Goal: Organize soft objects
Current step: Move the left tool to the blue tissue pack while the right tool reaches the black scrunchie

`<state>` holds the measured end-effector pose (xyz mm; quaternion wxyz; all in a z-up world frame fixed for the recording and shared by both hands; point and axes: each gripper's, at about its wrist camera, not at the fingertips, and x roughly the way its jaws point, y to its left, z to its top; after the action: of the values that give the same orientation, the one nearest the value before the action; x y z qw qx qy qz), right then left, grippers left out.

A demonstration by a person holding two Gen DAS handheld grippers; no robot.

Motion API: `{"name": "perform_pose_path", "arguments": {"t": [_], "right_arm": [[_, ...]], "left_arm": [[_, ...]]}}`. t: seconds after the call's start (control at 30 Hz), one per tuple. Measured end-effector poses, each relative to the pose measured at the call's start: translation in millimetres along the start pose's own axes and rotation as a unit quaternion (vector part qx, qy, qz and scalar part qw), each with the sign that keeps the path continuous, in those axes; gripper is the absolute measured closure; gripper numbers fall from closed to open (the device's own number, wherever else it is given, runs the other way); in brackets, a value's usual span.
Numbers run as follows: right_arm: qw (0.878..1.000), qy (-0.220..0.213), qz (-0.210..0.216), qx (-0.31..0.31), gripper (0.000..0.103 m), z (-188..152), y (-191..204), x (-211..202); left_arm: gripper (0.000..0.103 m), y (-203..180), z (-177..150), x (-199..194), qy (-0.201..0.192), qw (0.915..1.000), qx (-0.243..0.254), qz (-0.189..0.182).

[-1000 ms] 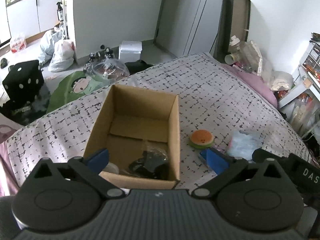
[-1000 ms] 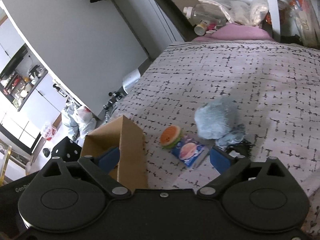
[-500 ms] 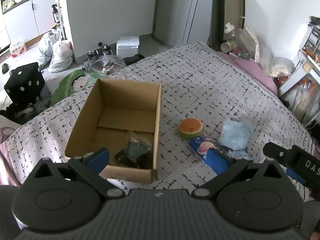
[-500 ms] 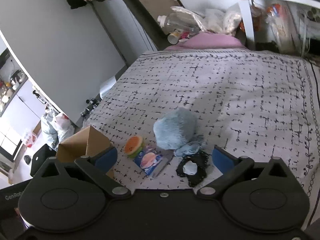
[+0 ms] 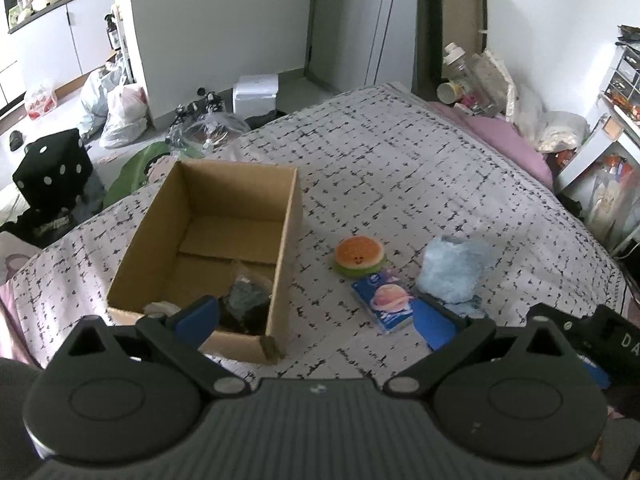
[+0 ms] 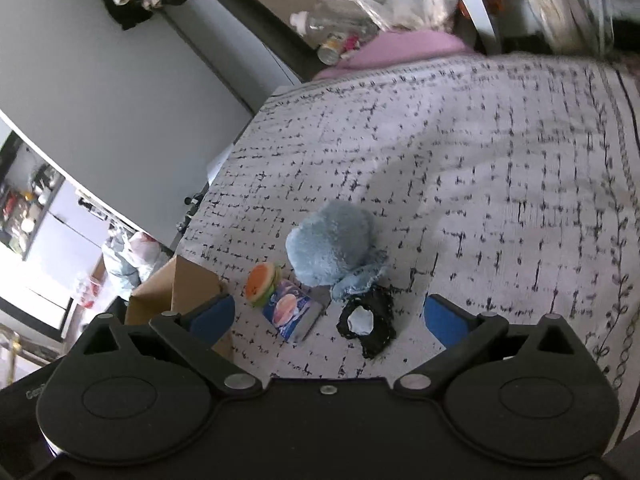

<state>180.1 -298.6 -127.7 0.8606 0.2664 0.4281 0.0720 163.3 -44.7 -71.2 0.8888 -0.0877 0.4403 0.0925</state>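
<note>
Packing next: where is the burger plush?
On the bedspread, right of the cardboard box, the burger plush touches the blue packet.

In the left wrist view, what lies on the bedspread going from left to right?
cardboard box → burger plush → blue packet → fluffy blue toy

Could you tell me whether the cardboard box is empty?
Not empty: the open cardboard box holds a dark bagged item and something pale at its near end.
</note>
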Motion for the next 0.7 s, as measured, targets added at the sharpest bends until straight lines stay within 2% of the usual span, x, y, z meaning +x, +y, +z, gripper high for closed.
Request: {"name": "perform_pose_path", "arguments": {"t": [0.37,0.57,0.67,0.7], "right_arm": [[0.998,-0.004,0.011,0.064,0.003,7,-22,0],[0.995,0.017,0.01,0.099,0.011,6,-34,13],[0.993,0.032,0.01,0.111,0.018,4,-38,22],[0.993,0.037,0.01,0.116,0.022,3,-39,25]], "left_arm": [[0.003,-22,1,17,0.0,0.9995,0.001,-0.031],[0.004,-29,1,32,0.008,0.9988,-0.007,-0.048],[0.005,-28,1,42,0.015,0.9983,-0.017,-0.055],[0.008,-29,1,46,0.018,0.998,-0.02,-0.057]]}}
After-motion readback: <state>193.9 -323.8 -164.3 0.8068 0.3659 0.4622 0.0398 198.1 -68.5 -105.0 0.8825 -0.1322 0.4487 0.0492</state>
